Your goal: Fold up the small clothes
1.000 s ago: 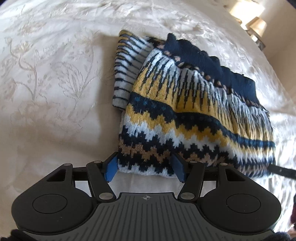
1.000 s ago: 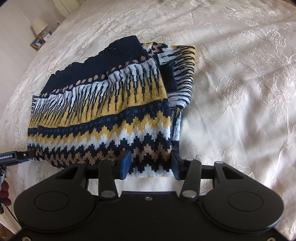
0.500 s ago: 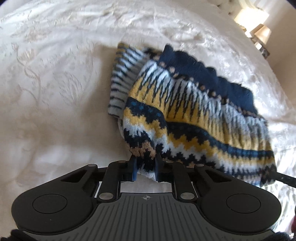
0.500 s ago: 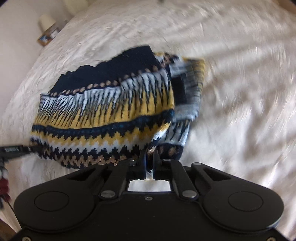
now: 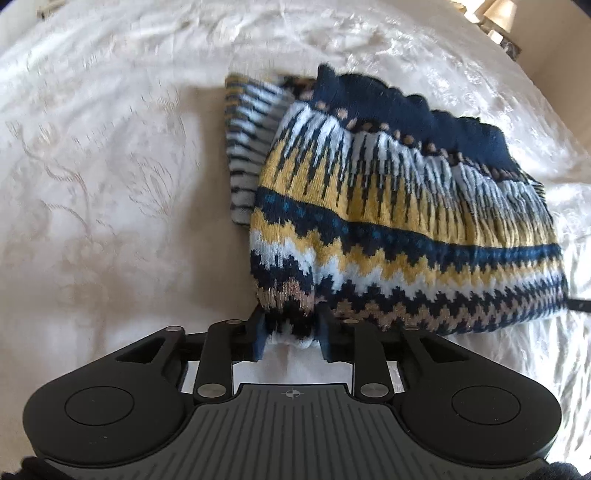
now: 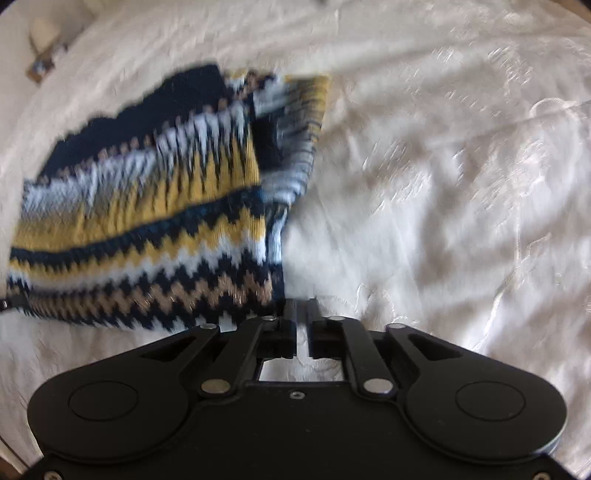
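Note:
A small knitted sweater (image 5: pixel 388 206) with navy, yellow, white and tan zigzag bands lies folded on a cream bedspread (image 5: pixel 92 184). My left gripper (image 5: pixel 291 338) is shut on the sweater's near left hem corner, bunched between the blue pads. In the right wrist view the sweater (image 6: pixel 147 221) lies to the left, blurred by motion. My right gripper (image 6: pixel 303 332) has its jaws nearly together at the sweater's near right corner; I cannot see cloth between them. A striped sleeve (image 5: pixel 247 147) sticks out at the far left side.
The embroidered cream bedspread (image 6: pixel 443 184) spreads all around the sweater. Bedside lamps (image 5: pixel 498 18) stand at the far right of the left view. A framed picture (image 6: pixel 44 66) sits at the far left of the right view.
Both grippers closed from wide open onto the sweater's near hem corners. The hem has since lifted and bunched at the left gripper; the right view has swung and blurred.

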### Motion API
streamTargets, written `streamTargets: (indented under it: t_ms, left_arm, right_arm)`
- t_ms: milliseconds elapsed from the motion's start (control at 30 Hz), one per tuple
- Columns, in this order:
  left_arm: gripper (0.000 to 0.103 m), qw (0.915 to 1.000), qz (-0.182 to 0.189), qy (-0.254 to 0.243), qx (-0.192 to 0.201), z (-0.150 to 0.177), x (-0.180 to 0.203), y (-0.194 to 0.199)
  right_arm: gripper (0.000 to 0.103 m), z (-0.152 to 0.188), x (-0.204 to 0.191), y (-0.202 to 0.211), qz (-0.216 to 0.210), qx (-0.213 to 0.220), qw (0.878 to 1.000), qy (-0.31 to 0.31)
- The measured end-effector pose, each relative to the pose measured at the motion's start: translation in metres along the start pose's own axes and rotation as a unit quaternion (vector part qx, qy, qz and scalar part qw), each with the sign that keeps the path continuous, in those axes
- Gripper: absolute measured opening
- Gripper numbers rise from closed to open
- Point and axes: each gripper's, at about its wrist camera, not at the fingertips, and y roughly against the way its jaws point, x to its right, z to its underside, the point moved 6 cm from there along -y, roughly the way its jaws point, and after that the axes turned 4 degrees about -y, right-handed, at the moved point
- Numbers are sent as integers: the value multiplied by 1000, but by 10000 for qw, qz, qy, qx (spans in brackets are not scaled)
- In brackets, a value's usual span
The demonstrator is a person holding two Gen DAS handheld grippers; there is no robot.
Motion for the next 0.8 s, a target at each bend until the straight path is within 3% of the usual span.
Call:
streamTargets:
  t_ms: [67,100,167,300,400,600,800]
  left_arm:
    - [31,9999,-28,76,147,2,-6,12]
    - [31,9996,-58,189,215,3,-10,18]
    - [31,9979,-207,452,411,0,-20,33]
    - [33,9949,-342,584,746,-25,-23,49]
    - [33,9947,-183,477,891,-54,-10,43]
    - [34,9951,118,-94,975,-114,45,0]
    - [34,9944,282,-565,848,-144,84,-43]
  right_arm:
    - [24,-4,1,12,47,202,9998,77]
    - [37,-8,0,17,52,317,9994,107]
    - [50,-16,-3,26,-9,539,9984,174]
    - [51,-44,-24,34,-196,983,9942,385]
    - [55,-71,-49,27,-444,1151,9906,597]
    - [55,-112,-104,-4,-732,1198,9839,1109]
    - [55,-134,-144,-34,-991,1077,9791,1415]
